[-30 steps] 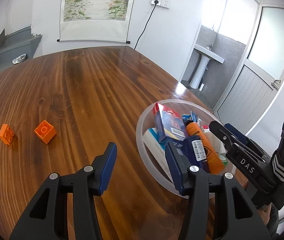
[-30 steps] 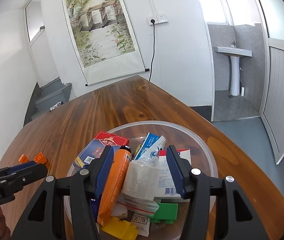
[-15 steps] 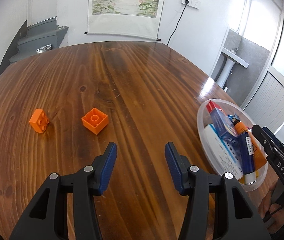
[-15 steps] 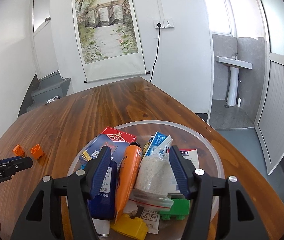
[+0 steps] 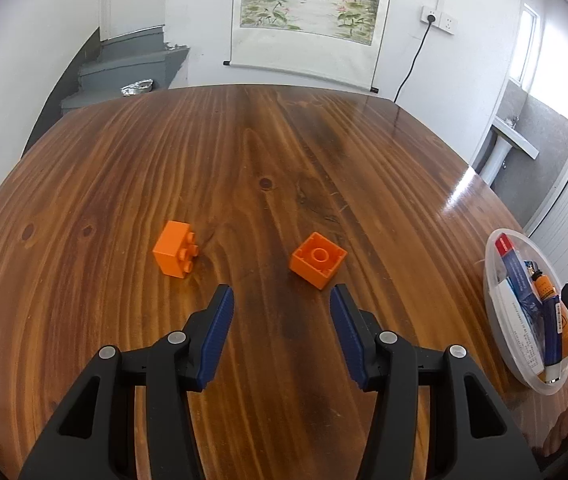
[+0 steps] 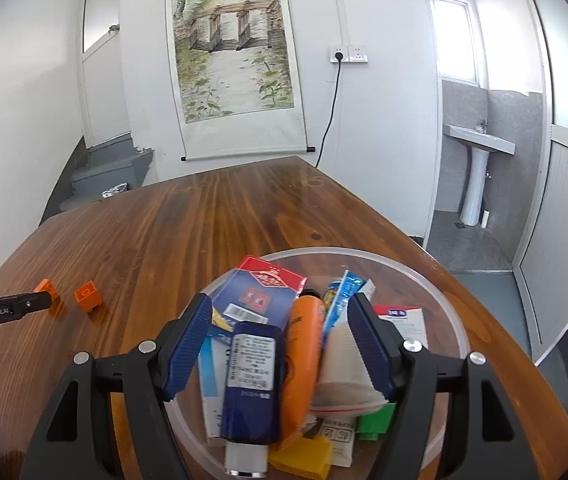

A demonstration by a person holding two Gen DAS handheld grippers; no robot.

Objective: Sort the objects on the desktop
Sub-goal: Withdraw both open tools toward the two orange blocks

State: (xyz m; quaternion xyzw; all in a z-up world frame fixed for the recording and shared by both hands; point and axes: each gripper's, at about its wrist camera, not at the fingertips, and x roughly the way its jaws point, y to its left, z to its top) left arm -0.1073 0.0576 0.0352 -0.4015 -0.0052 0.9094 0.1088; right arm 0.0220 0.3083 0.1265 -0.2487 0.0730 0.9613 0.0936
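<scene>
With both my left tongs and right tongs apart and empty, I risk nudging the near orange block away if I close off-centre.

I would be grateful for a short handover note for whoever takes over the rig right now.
Left gripper: open, empty, above the table, just short of two orange bricks.
Right gripper: open, empty, over the clear bowl.
Done: both bricks lie on the wood, apart from the bowl.
Left: bowl holds tubes, boxes, a green brick and a yellow brick, unsorted.
</scene>
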